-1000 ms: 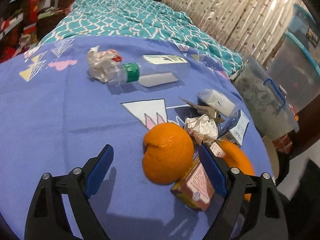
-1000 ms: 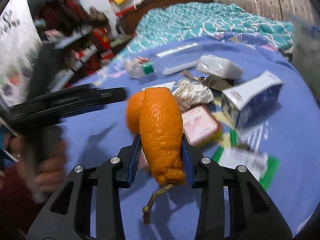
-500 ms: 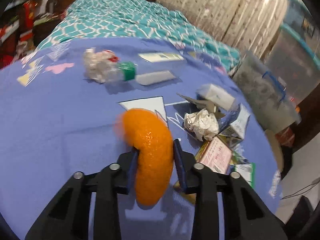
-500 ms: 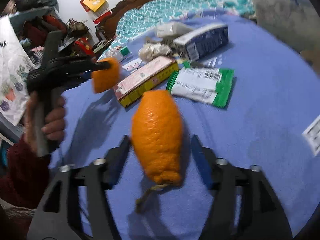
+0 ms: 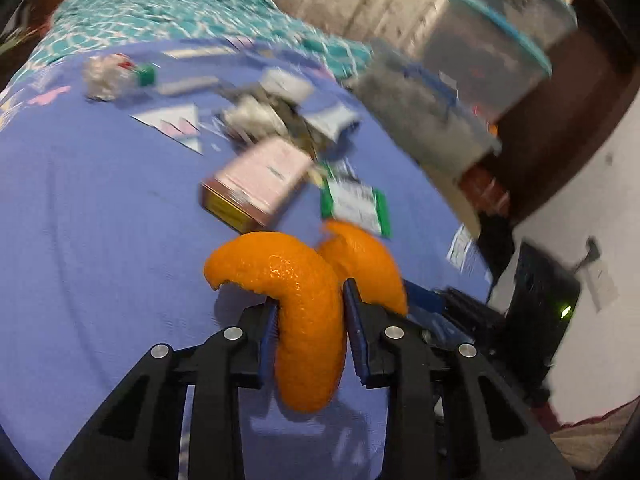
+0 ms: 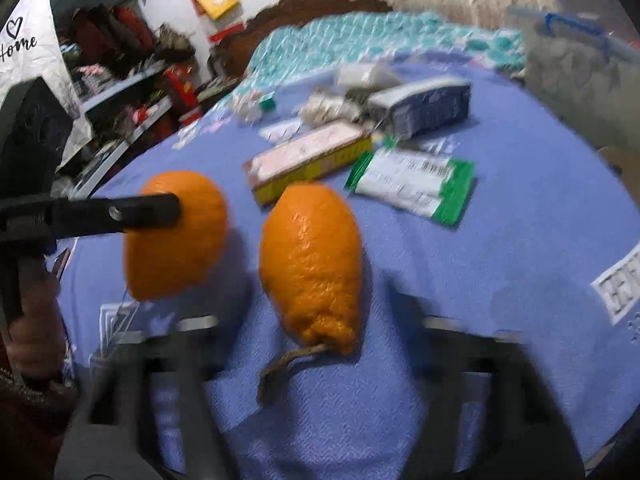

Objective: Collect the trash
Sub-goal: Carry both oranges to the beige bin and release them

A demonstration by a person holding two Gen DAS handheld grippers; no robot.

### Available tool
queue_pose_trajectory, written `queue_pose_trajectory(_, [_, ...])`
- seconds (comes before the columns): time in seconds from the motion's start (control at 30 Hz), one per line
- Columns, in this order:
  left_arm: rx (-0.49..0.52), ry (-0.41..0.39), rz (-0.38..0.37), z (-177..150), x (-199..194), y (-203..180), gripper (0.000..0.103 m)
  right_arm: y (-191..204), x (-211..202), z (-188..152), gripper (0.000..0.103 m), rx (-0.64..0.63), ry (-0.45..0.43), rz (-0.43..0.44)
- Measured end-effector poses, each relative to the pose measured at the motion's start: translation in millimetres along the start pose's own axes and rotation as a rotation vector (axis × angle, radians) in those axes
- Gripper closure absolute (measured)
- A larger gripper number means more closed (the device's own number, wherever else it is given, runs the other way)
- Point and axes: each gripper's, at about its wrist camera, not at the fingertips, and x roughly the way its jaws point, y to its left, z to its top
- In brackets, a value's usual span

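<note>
Pinching one orange peel (image 5: 308, 320), left gripper (image 5: 308, 332) hangs beside right gripper's (image 6: 312, 344) blurred, closing jaws

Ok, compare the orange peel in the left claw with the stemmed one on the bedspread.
The curled peel is clamped in the left claw; the stemmed peel lies loose on the bedspread. The curled peel hooks over at its top; the stemmed peel is an oval tapering to one end. The stemmed peel carries a brown stem; the curled peel shows none. Both are bright orange with pebbled skin.

Two orange peels (image 6: 312, 256) over blue bedspread (image 6: 520, 248)
</note>
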Motion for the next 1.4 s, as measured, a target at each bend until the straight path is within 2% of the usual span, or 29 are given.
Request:
queue_pose_trajectory(0.03, [0.013,0.021,0.024,-1.8,7.8,-5.7,0.07,-2.8,-1.6,-0.5,0.06,0.016,-0.002,0.006])
queue_pose_trajectory(0.1, [0.026,0.037,0.062,-4.4,14.9,-11.4,0.057,-6.0,-7.9,-3.4,0.065,0.03,-0.012,0.003])
queue_pose_trajectory(0.13, [0.037,0.032,0.087,-4.9,14.8,-14.3,0.048,-7.8,-11.2,-4.8,0.065,0.035,-0.022,-0.014])
queue_pose_trajectory(0.17, [0.053,0.015,0.118,-6.1,12.3,-17.6,0.043,-13.1,-17.4,-6.7,0.065,0.044,-0.04,-0.053])
queue_pose_trajectory(0.27, [0.093,0.003,0.177,-9.1,9.6,-25.0,0.038,-27.1,-27.6,-11.0,0.065,0.072,-0.06,-0.087])
queue_pose_trajectory(0.37, [0.1,0.027,0.204,-14.5,9.9,-26.0,0.035,-35.0,-33.6,-16.7,0.053,0.089,-0.066,-0.111])
queue_pose_trajectory(0.43, [0.114,0.036,0.235,-17.8,9.9,-28.1,0.035,-38.0,-36.8,-19.8,0.045,0.104,-0.078,-0.107])
queue_pose_trajectory(0.5, [0.124,0.039,0.259,-20.4,9.6,-31.1,0.035,-37.8,-40.2,-21.0,0.028,0.101,-0.098,-0.106])
queue_pose_trajectory(0.63, [0.129,0.061,0.305,-22.7,16.0,-31.3,0.035,-33.7,-46.1,-19.7,0.022,0.06,-0.146,-0.12])
queue_pose_trajectory(0.73, [0.156,0.081,0.358,-26.0,23.8,-33.4,0.052,-35.1,-38.9,-18.3,0.022,0.057,-0.137,-0.12])
queue_pose_trajectory(0.77, [0.163,0.089,0.334,-25.7,23.9,-35.3,0.067,-36.4,-33.8,-19.2,0.036,0.057,-0.125,-0.117])
queue_pose_trajectory(0.8, [0.154,0.104,0.294,-24.8,24.4,-36.3,0.071,-36.5,-29.7,-20.1,0.054,0.051,-0.109,-0.108])
queue_pose_trajectory(0.83, [0.146,0.117,0.268,-23.3,25.4,-38.5,0.074,-36.6,-26.7,-20.5,0.057,0.044,-0.092,-0.109])
queue_pose_trajectory(0.87, [0.155,0.119,0.276,-21.7,26.8,-42.0,0.076,-38.8,-29.1,-21.4,0.066,0.052,-0.1,-0.094])
queue_pose_trajectory(0.9, [0.165,0.116,0.274,-19.9,28.0,-46.2,0.076,-42.6,-32.1,-21.7,0.069,0.075,-0.105,-0.063])
queue_pose_trajectory(0.97, [0.17,0.116,0.223,-13.0,30.3,-55.4,0.077,-53.6,-43.3,-23.1,0.069,0.125,-0.151,-0.051])
queue_pose_trajectory(1.07, [0.207,0.108,0.134,7.9,40.2,-84.8,0.077,-74.0,-58.8,-24.9,0.069,0.184,-0.209,-0.08])
queue_pose_trajectory(1.17, [0.27,0.107,0.056,27.6,60.6,-118.2,0.077,-104.4,-70.2,-24.9,0.069,0.245,-0.229,-0.13])
queue_pose_trajectory(1.27, [0.332,0.132,-0.025,54.7,101.0,-159.0,0.076,-146.8,-83.3,-23.9,0.069,0.362,-0.244,-0.168])
queue_pose_trajectory(1.4, [0.313,0.224,-0.127,88.8,164.2,-197.3,0.076,-209.3,-100.5,-17.5,0.069,0.548,-0.276,-0.181])
